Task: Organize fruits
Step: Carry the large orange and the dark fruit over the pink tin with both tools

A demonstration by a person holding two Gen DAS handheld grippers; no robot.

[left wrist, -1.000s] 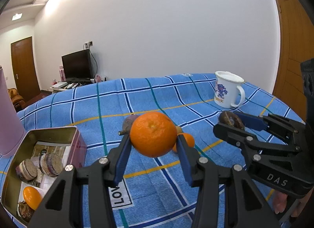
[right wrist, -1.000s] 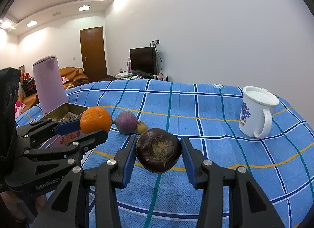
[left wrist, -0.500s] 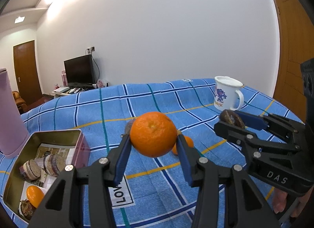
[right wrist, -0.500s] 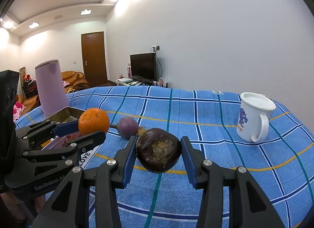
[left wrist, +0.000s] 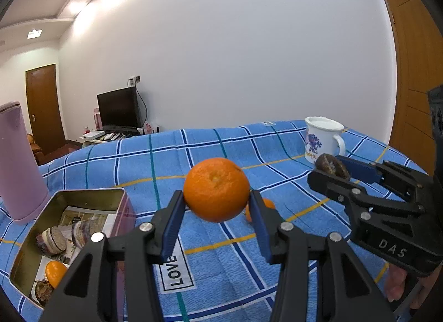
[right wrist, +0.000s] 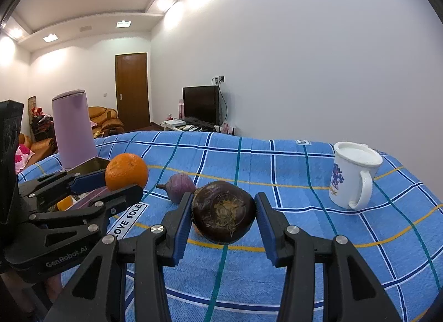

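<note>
orange [left wrist: 216, 189] gripped aloft, dark fruit [right wrist: 223, 211] gripped aloft

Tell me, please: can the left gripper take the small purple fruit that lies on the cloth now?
Probably not yet. The left gripper is shut on the orange, so its jaws are full. The purple fruit lies free on the blue cloth, with nothing over it, but the orange must be put down first.

White label on the blue checked tablecloth [right wrist: 277, 172]: "LOVE SOLE". Right gripper [left wrist: 336, 168] body: "DAS". Left gripper [right wrist: 121, 183] body: "GenRobot.AI". Mug [right wrist: 351, 175] lettering too small to read.
</note>
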